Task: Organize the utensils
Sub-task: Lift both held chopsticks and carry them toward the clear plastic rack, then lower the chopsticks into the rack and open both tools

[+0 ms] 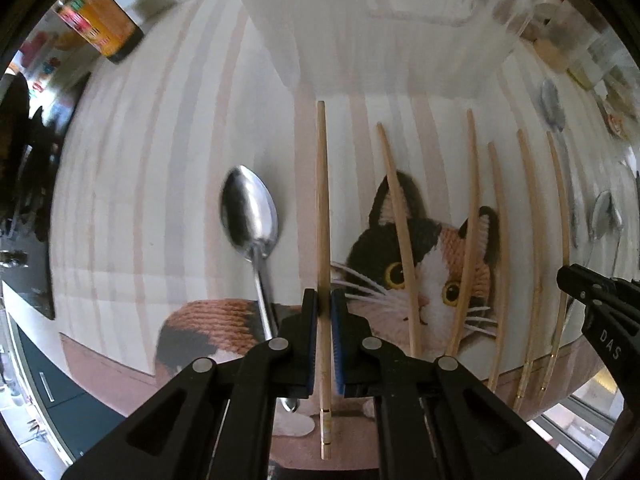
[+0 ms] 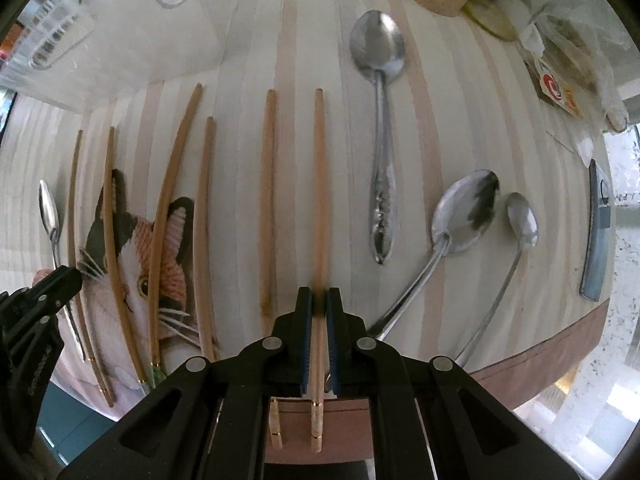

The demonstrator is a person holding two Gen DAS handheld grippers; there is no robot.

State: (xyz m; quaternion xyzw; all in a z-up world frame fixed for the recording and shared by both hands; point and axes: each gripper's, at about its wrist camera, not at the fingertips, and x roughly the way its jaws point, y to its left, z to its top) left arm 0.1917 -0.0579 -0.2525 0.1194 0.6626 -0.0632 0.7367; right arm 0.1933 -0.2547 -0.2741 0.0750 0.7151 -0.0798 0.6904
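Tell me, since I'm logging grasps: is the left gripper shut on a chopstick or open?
Shut. The left gripper has both pads pressed against one chopstick, which runs straight between them with no gap visible.

Right tongs (image 1: 600, 308), lower right of the left wrist view: white letters "DAS" on the black arm.
Left tongs (image 2: 40, 320), lower left of the right wrist view: raised lettering on the black arm, too faint to read.
Orange carton (image 1: 100, 20), upper left of the left wrist view: coloured print, too blurred to read.
Packet (image 2: 560, 92), upper right of the right wrist view: a red round logo with a white swirl; its small print cannot be read.
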